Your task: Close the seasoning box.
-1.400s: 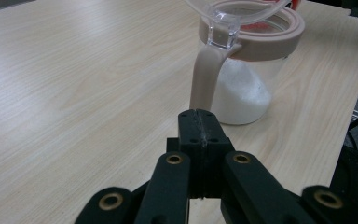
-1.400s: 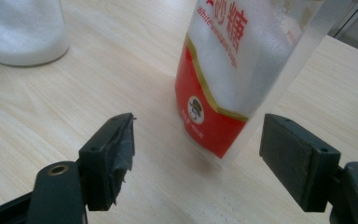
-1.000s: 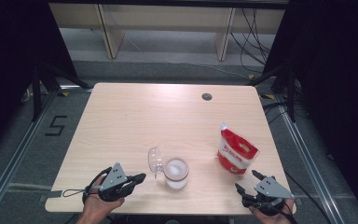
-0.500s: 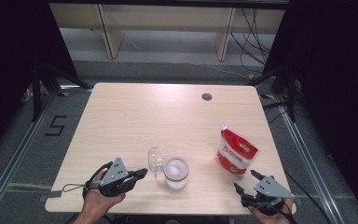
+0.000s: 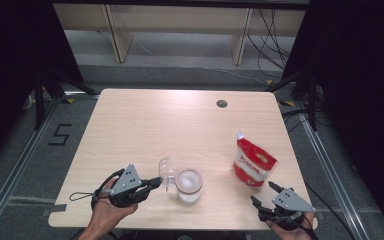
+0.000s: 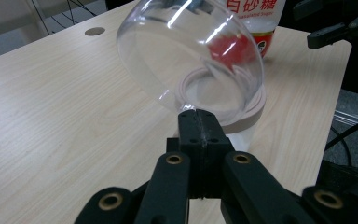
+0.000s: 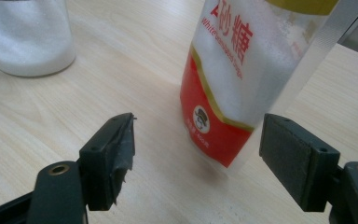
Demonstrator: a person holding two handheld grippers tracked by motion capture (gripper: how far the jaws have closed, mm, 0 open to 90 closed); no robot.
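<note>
— What do you have from the high view?

— I see my left gripper point(image 5: 156, 183) near the front left of the table point(image 5: 130, 130), its jaws clamped together on the rim of a clear lid point(image 5: 166, 173) that stands tilted on edge. The lid sits just beside and left of a jar point(image 5: 188, 185) with white content, close to the front edge. My right gripper point(image 5: 262, 194) is at the front right corner, jaws apart and holding nothing. Just beyond it stands a red and white sugar bag point(image 5: 252, 165), upright, near the right edge. A small dark round hole point(image 5: 222, 103) sits toward the back edge. Around the table there is grey floor, a "5" marked on it at the left, pale shelving and cables at the back, dark curtains at both sides.

— And the left gripper view?

— The jaws meet on the lid's point(image 6: 191, 51) edge. Through the clear dome I see the jar's pale rim point(image 6: 247, 112) and the sugar bag point(image 6: 256, 18) behind it. The other gripper point(image 6: 340, 30) shows at the top right.

— The right gripper view?

— The jaws stand wide, the sugar bag point(image 7: 242, 84) ahead between them but untouched. The jar point(image 7: 25, 37) is at the top left, well apart, with bare light wood in between.
</note>
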